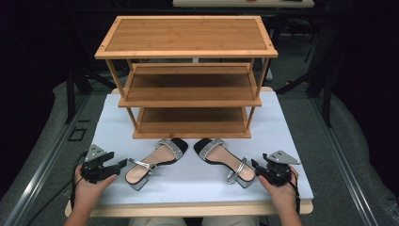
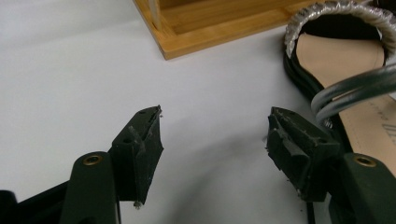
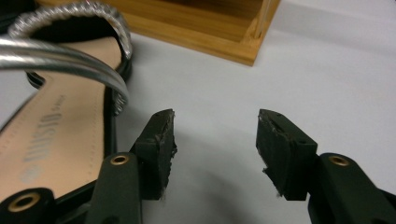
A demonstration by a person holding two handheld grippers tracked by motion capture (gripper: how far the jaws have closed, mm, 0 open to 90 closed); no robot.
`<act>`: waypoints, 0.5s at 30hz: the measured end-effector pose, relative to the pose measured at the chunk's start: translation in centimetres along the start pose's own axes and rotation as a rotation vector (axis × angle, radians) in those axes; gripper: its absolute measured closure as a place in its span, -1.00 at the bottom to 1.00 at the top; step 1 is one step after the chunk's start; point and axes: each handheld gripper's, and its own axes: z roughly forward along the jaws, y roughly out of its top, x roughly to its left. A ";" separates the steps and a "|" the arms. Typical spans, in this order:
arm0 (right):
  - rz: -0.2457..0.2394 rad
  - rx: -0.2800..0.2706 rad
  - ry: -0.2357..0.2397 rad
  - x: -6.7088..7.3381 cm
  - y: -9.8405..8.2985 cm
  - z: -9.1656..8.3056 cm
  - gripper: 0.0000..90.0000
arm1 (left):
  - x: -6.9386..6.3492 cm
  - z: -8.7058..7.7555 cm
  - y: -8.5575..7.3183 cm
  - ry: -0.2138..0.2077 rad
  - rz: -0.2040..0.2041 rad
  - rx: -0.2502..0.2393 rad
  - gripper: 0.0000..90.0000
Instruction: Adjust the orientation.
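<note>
Our left gripper (image 1: 123,163) rests released just beside the heel of the left sandal (image 1: 157,157); closing now, we risk catching only its thin silver strap and letting the shoe swing. The right sandal (image 1: 221,157) lies before the shelf (image 1: 190,92), and our right gripper (image 1: 255,165), jaws apart and empty, could nudge it askew.

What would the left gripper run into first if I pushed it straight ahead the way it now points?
Probably bare white table top: nothing lies between its open fingers. The left sandal sits just beside its line, close to one finger, so it may brush it. Farther on stands the corner of the wooden rack; depth is unclear.
</note>
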 end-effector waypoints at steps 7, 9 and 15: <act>0.003 0.022 0.016 0.3 0.1 0.3 0.00 | 0.4 -0.2 -0.2 -0.009 -0.049 -0.008 -0.21; -0.001 0.018 0.012 0.5 0.1 0.3 -0.01 | 0.4 -0.3 -0.3 -0.006 -0.055 -0.012 -0.21; 0.012 0.007 -0.004 0.3 0.2 0.1 -0.03 | 0.3 -0.6 0.1 -0.013 -0.053 -0.014 -0.21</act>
